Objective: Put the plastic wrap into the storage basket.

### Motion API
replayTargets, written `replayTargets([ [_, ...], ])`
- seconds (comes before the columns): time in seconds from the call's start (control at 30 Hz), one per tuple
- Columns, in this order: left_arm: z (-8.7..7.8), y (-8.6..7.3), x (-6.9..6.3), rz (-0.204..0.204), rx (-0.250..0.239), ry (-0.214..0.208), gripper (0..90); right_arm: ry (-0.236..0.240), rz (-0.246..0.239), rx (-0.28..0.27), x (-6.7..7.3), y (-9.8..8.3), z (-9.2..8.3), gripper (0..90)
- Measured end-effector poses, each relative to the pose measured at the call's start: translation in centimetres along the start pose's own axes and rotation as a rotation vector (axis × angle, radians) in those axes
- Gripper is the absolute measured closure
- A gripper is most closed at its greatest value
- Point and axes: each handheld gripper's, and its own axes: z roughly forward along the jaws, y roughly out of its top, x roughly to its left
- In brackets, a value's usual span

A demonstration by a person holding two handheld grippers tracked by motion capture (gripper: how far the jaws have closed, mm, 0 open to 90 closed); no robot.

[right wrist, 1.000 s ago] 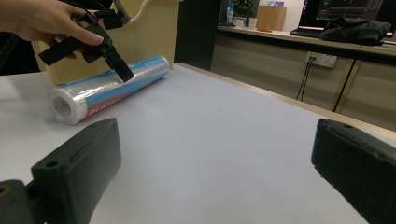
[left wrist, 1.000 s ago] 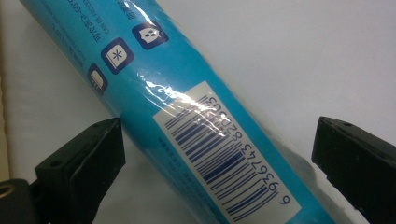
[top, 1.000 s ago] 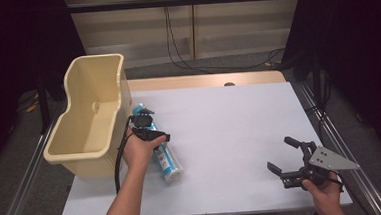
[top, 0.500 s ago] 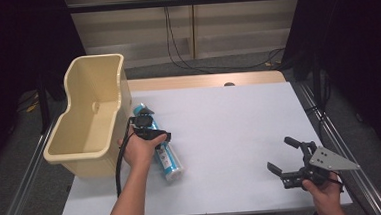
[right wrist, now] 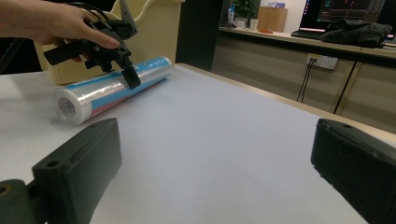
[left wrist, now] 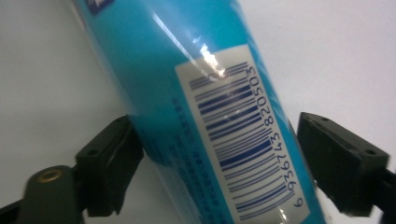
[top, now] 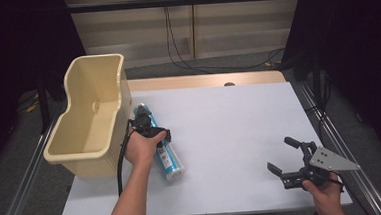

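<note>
So there's a blue roll of cling film [top: 159,143] lying flat on the white desk [top: 230,130], near the left edge, just beside the beige plastic bin [top: 91,118] that sits at the desk's left edge. The left gripper [top: 150,131] is over the roll's middle with its jaws straddling it. In the left gripper view the left jaw looks about touching the blue wrap [left wrist: 210,107], while the right one stands a little off it (barcode facing up, nice and readable). The right gripper [top: 288,157] is near the front right corner, well apart from the roll, jaws spread wide with nothing between them.
</note>
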Motion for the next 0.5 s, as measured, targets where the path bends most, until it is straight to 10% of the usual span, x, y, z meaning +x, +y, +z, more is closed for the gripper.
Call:
replayTargets([
  [0.3,-0.09,0.13,0.04,-0.067,0.010,0.008,21.2,-0.002,0.007,0.001,-0.18,-0.09,-0.06,1.4],
  [0.5,-0.27,0.16,-0.71,-0.025,0.035,0.055,23.4,-0.002,0.007,-0.001,-0.22,-0.11,0.03,1.4],
])
